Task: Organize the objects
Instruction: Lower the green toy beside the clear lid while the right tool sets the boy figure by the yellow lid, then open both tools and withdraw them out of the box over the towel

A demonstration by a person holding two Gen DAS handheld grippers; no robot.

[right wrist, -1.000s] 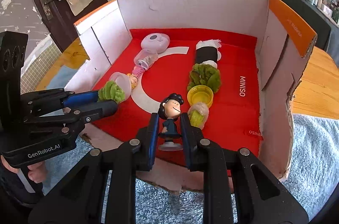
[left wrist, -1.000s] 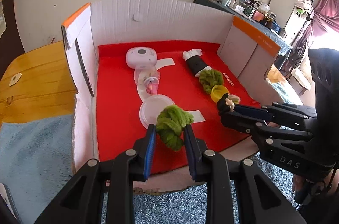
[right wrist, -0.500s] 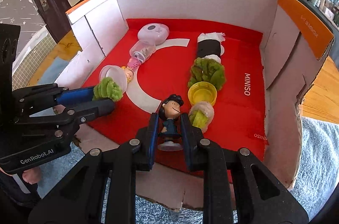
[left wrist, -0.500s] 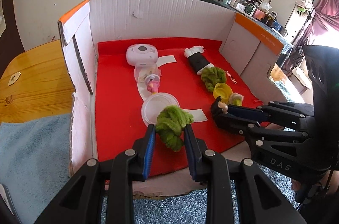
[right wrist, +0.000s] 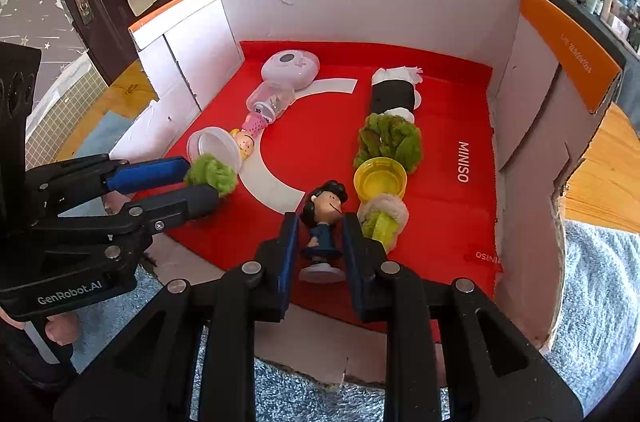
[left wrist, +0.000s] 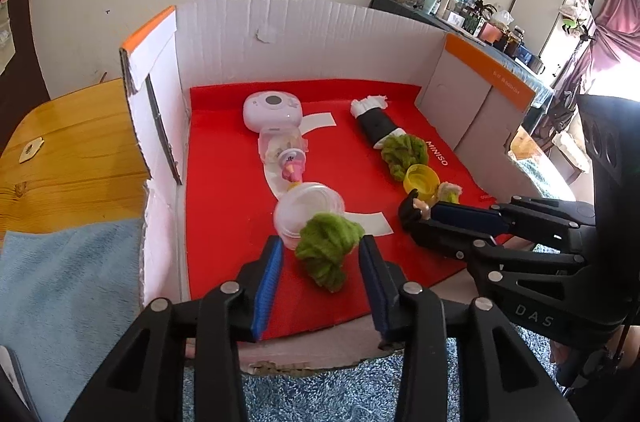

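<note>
**Both grippers letting go in the box**

Left gripper (left wrist: pixel 320 254) jaws had just been opening, pads clear of green yarn ball (left wrist: pixel 326 248) on red mat (left wrist: pixel 224 206); right gripper (right wrist: pixel 320 242) eased off too, figurine (right wrist: pixel 322 222) standing between pads, fuzzy toy (right wrist: pixel 384 218) at its 3 o'clock

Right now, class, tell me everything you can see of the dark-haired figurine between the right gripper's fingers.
The dark-haired figurine is a small, hard-looking cartoon girl with a big head, black hair, a blue dress and a round pale base. It stands roughly upright at the near edge of the red mat, beside a fuzzy cream-and-green toy. The right gripper brackets its body, jaws just eased apart; pad contact looks lost or slight.
</note>
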